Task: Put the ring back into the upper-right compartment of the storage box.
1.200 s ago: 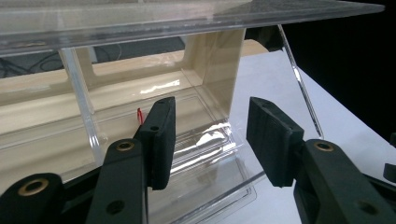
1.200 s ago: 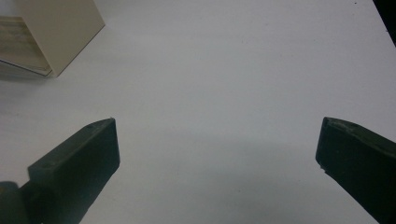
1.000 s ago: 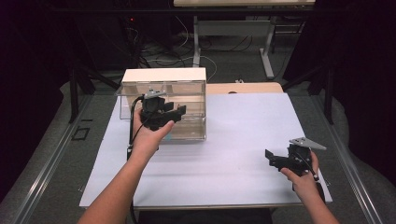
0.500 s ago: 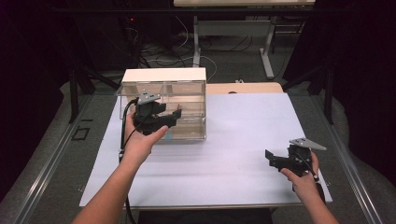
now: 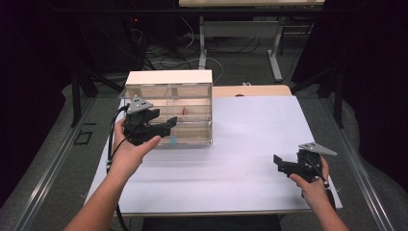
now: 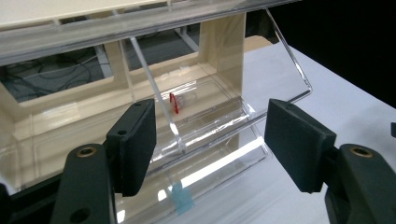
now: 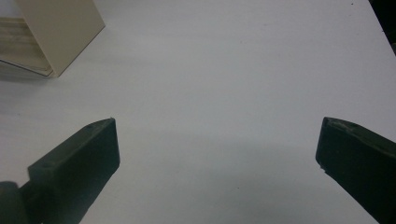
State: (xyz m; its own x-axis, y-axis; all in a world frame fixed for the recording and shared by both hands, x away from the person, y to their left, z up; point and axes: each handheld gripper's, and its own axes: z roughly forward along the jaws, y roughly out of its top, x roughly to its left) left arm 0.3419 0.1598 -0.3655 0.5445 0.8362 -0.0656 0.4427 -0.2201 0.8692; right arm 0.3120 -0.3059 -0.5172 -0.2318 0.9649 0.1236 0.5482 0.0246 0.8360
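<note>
A clear acrylic box [image 5: 192, 103] with a cream top and two compartments stands at the back left of the white table [image 5: 250, 139]. A small red-and-clear item [image 5: 185, 110] lies inside it, also visible through the front panel [image 6: 176, 101]. A blue tab [image 5: 173, 140] sticks out at the box's lower front edge [image 6: 182, 201]. My left gripper [image 5: 166, 126] is held open just in front of the box's left half; its jaws [image 6: 210, 135] stand wide apart with nothing between them. My right gripper [image 5: 279, 162] rests open near the table's front right, over bare table [image 7: 217, 140].
The box's cream side wall [image 7: 60, 28] shows at the top left of the right gripper view. A wooden board [image 5: 250, 90] lies behind the white sheet. Table legs and cables [image 5: 211, 48] fill the dark floor beyond.
My left gripper has drawn back a little to the left and toward the person, away from the box front. The right gripper has stayed put.
</note>
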